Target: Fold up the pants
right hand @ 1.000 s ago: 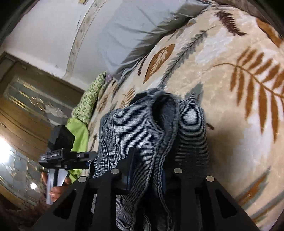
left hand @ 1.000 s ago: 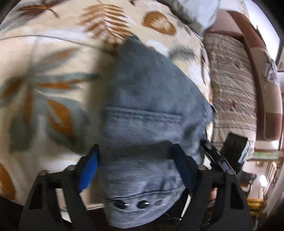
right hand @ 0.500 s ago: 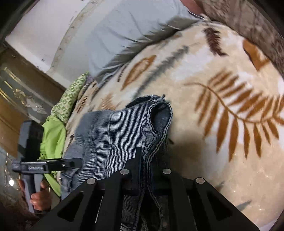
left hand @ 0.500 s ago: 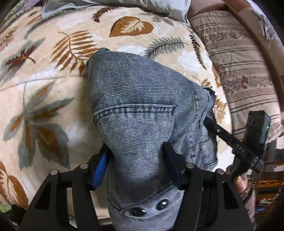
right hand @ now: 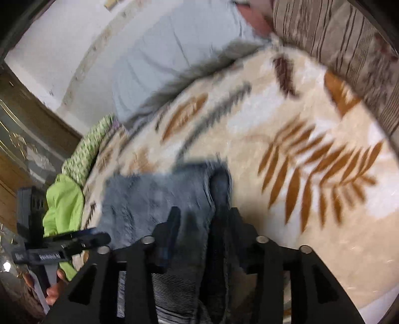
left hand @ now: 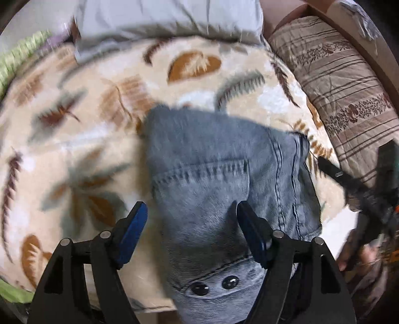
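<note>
Folded grey-blue jeans [left hand: 212, 154] lie on the leaf-patterned blanket [left hand: 74, 129], waistband and two metal buttons [left hand: 215, 285] nearest the left wrist camera. My left gripper [left hand: 192, 219] straddles the waist end with its jaws opening. Its left blue pad [left hand: 134, 229] stands clear of the denim and the right finger rests above it. In the right wrist view the jeans [right hand: 154, 194] show their folded edge between the fingers of my right gripper [right hand: 203, 219]. Its jaws are opening, with the fabric loose between them. The picture is motion-blurred.
A grey pillow [left hand: 169, 17] lies at the head of the bed and a striped brown cushion [left hand: 349, 87] along the right side. Green cloth [right hand: 64, 199] is bunched at the bed's left edge. Bare blanket [right hand: 311, 174] spreads right of the jeans.
The right jaws, pinched on the jeans' folded edge before, have spread apart. The left jaws have widened and its left pad has come off the denim. Both grippers have drawn back and up.
</note>
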`<state>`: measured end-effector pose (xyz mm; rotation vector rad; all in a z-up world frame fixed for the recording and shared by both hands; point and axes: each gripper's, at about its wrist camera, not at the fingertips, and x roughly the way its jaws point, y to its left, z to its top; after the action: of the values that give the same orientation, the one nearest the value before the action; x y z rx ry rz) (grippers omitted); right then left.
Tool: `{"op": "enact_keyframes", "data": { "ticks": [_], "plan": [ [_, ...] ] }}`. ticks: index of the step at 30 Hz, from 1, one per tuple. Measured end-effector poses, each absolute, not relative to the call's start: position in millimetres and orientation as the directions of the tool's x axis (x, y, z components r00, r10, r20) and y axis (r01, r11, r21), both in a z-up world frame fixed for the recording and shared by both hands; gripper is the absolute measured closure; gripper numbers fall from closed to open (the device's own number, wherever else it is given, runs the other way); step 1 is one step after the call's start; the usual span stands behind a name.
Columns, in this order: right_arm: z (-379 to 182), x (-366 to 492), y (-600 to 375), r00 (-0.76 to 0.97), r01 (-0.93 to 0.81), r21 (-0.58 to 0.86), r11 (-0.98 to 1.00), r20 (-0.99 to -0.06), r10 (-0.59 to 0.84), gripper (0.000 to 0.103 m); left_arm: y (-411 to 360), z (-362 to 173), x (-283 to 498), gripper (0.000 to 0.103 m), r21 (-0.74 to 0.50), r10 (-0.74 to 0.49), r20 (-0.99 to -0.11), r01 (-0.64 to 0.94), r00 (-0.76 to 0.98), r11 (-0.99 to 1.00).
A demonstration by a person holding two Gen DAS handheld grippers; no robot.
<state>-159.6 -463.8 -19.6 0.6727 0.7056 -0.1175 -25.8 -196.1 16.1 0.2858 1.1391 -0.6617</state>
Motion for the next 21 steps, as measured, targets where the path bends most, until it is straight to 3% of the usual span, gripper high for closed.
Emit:
{"op": "enact_keyframes", "data": {
  "ticks": [1, 7, 11, 16, 18, 21],
  "plan": [
    [-12.4, -158.6, -463.3, 0.776, 0.309, 0.528, 0.791, -0.62, 0.11, 0.041, -196.1, 19.8, -24.8, 0.026, -0.095, -0.334, -0.899, 0.619, 0.282, 0.78],
    [-2.0, -130.6, -440.1, 0.778, 0.216, 0.467, 0.857, -0.613, 0.138, 0.041, -201.7, 14.2, -9.8, 0.026, -0.083, -0.31, -0.907, 0.6, 0.285, 0.796],
    [-20.2, -114.1, -430.7, 0.738, 0.193, 0.431, 0.881, -0.656, 0.159, 0.055, -214.2, 5.2, 0.4, 0.026, -0.066, -0.284, -0.916, 0.59, 0.285, 0.805],
    [-56.9, -106.6, -449.2, 0.693, 0.236, 0.453, 0.86, -0.699, 0.178, 0.056, -224.9, -18.7, 17.2, 0.016, -0.089, -0.265, -0.933, 0.558, 0.243, 0.825],
    [-63.1, -105.9, -451.7, 0.7, 0.232, 0.459, 0.857, -0.691, 0.18, 0.056, -224.8, -28.3, 24.2, 0.005, -0.101, -0.26, -0.938, 0.54, 0.227, 0.836],
    [-64.0, -102.8, -451.9, 0.695, 0.232, 0.452, 0.861, -0.697, 0.179, 0.055, -216.9, -40.6, 41.4, 0.002, -0.191, -0.292, -0.946, 0.481, 0.143, 0.855]
  ]
}}
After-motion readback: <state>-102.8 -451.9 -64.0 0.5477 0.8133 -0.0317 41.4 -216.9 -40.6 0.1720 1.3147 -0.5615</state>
